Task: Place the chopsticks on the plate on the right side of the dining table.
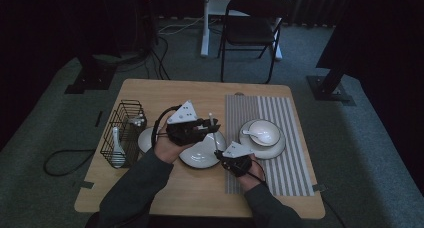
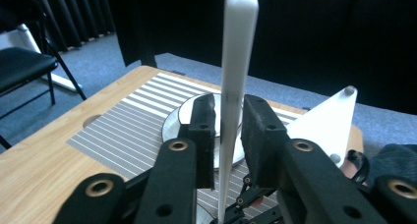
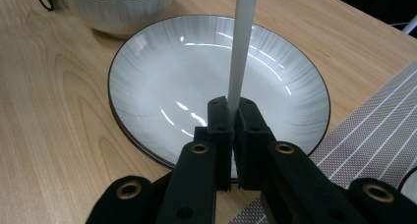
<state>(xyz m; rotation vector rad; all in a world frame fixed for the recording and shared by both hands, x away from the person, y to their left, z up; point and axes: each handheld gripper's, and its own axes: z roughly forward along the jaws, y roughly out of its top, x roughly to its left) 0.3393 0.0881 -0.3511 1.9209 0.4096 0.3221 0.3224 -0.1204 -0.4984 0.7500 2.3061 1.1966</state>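
Two bowls (image 1: 263,132), plate (image 1: 200,155), rack (image 1: 122,133)

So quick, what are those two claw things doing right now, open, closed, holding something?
Left gripper: open, jaws loosely around the slim white plastic stick, not pressing it.
Right gripper: closed on the same stick, over the round white ceramic plate.
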